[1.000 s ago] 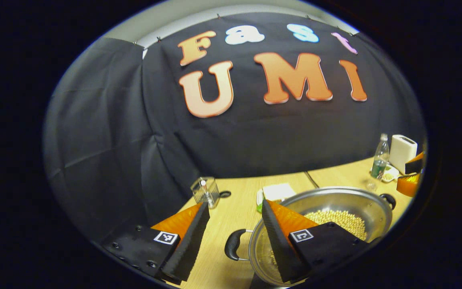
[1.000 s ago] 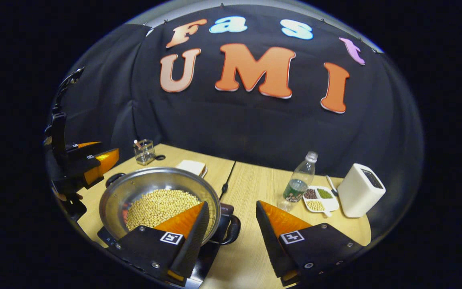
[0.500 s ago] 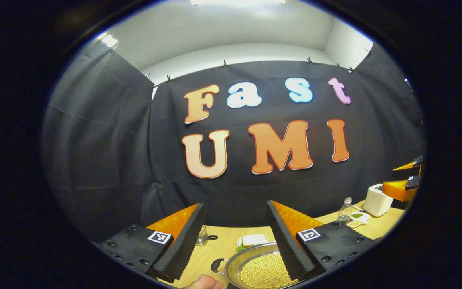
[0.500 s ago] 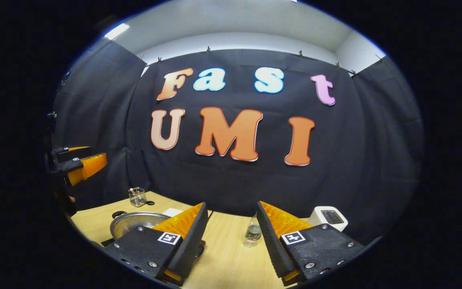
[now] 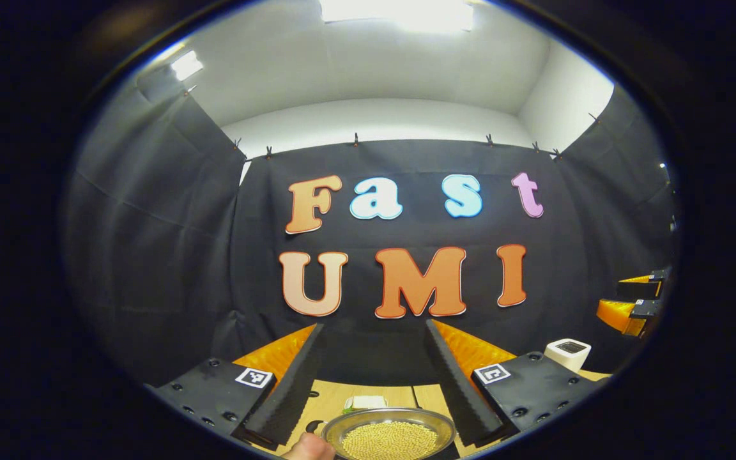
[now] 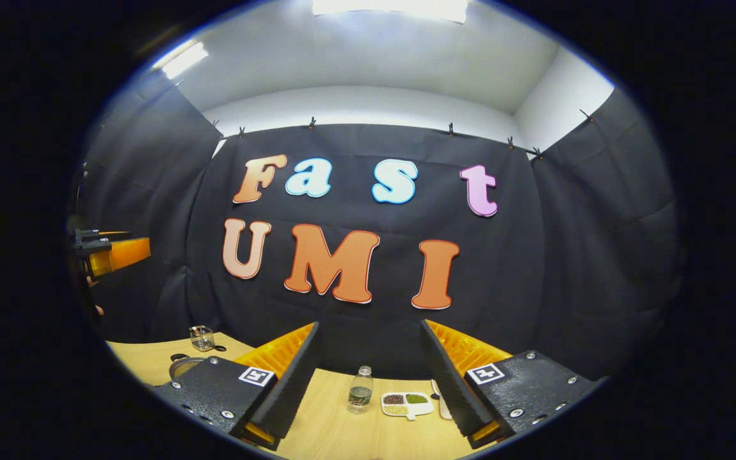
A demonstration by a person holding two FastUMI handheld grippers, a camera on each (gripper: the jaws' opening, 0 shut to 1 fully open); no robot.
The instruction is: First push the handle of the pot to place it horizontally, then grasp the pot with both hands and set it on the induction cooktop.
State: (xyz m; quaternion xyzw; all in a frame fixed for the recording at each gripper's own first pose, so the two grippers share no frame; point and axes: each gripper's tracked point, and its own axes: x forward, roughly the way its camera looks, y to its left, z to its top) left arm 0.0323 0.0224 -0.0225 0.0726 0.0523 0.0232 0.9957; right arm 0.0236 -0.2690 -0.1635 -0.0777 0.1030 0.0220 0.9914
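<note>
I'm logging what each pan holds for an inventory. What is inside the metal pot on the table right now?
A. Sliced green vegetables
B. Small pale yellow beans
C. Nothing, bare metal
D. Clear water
B: in the left gripper view the pot sits low between that gripper's open jaws, and its bowl is covered by a layer of small pale yellow beans.
</note>
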